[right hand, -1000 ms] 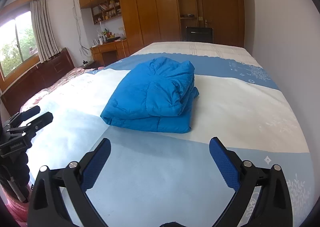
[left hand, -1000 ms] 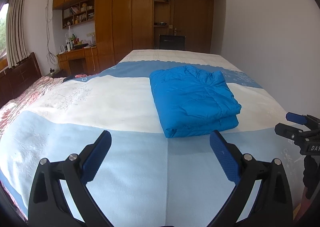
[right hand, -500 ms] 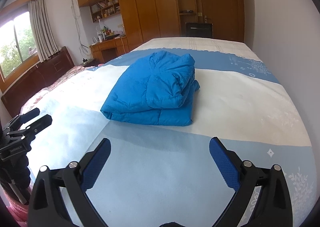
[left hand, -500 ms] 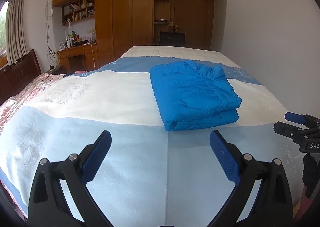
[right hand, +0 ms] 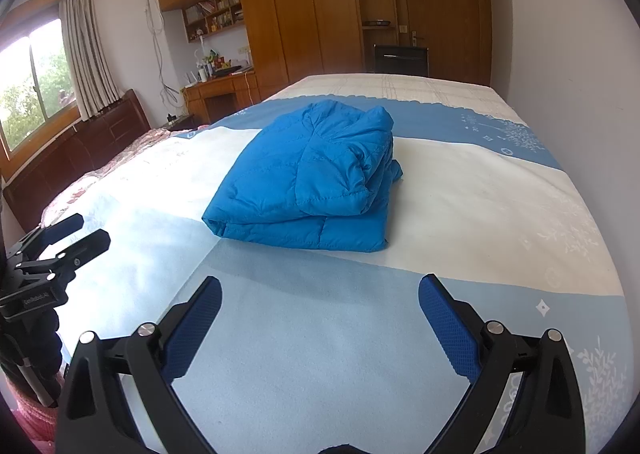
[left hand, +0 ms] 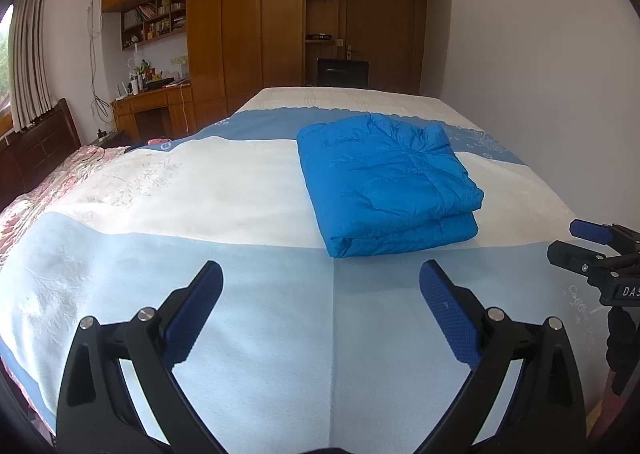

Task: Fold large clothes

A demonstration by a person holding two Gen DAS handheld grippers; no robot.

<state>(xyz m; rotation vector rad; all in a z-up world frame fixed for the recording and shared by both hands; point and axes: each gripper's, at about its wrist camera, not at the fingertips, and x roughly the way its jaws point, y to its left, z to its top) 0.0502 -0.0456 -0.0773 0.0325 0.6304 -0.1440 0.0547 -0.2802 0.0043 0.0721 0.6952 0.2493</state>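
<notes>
Resting folded mid-bed (left hand: 248,294), the puffy blue quilted jacket (left hand: 384,190) may spring open, its right-side layers loose; both hand-held grippers, left (left hand: 320,290) and right (right hand: 320,302), hang released and empty.

Folded blue jacket (left hand: 386,182) on the bed (left hand: 200,182), beyond the wide-spread, empty left claw (left hand: 321,278).

We see bare light-blue bedspread (left hand: 280,334) betw. our grippers & the folded bright-blue puffer jacket (left hand: 384,182), only obstacle on the bed. White wall (right hand: 580,74) hems the right edge; wide room left of jacket.
</notes>
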